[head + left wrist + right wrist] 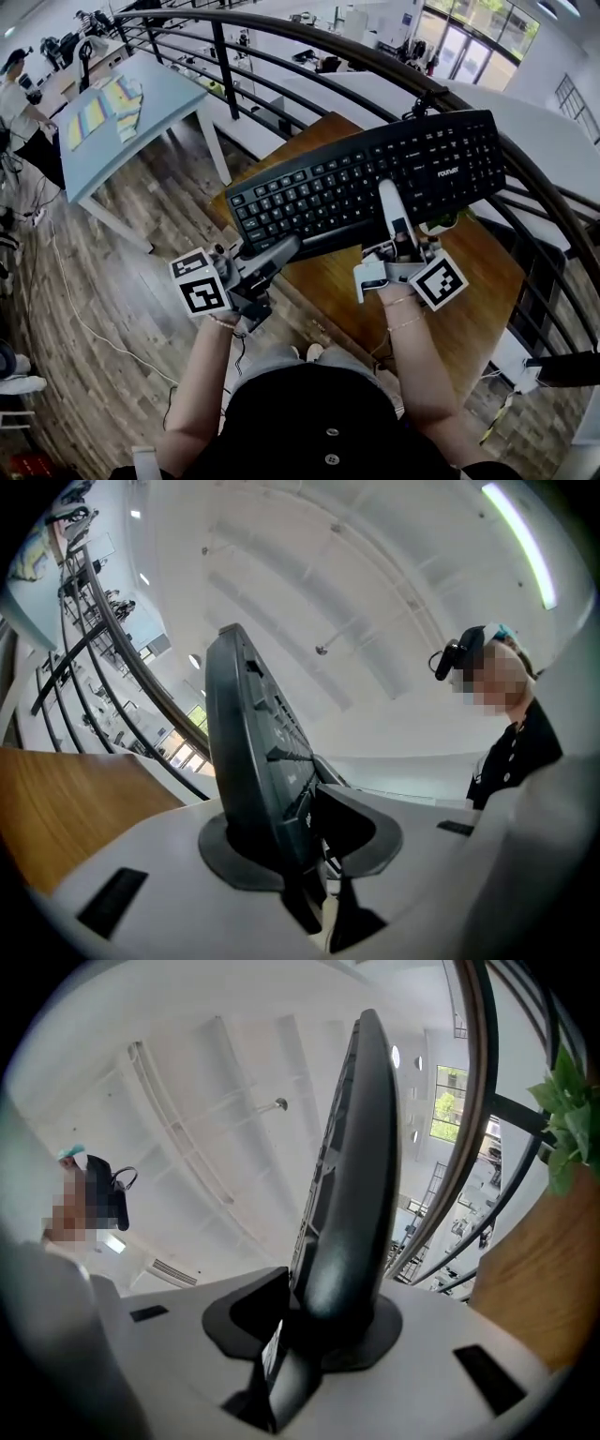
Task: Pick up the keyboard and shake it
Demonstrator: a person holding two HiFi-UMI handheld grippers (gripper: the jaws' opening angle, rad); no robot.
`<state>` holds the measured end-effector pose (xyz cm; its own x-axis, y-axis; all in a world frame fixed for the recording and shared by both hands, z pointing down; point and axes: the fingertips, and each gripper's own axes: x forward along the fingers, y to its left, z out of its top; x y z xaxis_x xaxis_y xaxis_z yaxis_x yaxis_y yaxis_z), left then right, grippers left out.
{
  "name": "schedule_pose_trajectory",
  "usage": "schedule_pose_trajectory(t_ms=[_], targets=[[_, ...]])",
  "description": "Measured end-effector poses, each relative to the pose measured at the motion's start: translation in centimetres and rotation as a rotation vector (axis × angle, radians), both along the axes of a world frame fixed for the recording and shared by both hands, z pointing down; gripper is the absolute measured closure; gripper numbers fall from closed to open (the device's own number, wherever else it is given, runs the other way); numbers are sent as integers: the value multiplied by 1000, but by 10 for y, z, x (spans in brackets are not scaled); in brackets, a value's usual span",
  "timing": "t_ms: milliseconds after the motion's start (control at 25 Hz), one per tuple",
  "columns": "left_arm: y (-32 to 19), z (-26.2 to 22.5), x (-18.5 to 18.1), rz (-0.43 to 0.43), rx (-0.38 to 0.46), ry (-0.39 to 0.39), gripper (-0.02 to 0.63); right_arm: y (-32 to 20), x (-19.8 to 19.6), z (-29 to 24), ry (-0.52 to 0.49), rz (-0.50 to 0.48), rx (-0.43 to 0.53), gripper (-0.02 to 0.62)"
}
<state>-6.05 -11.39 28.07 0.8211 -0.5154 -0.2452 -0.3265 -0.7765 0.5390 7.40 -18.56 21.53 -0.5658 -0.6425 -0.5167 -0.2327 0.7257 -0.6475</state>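
Head looks down; claw views face keyboard closely.

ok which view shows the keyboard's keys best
The head view: the whole keyboard faces the camera, key rows plain. The left and right gripper views each show it only edge-on, clamped between the jaws.
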Motion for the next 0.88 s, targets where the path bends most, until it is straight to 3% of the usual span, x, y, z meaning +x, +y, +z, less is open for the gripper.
schedule_pose_trajectory(t_ms=[440, 880], targets=[[-5, -36, 2, -21, 162, -13, 492, 8, 2, -49, -47, -62, 167, 491], [-4, -45, -3, -31, 277, -43, 492, 19, -1, -61, -101, -107, 279, 493]])
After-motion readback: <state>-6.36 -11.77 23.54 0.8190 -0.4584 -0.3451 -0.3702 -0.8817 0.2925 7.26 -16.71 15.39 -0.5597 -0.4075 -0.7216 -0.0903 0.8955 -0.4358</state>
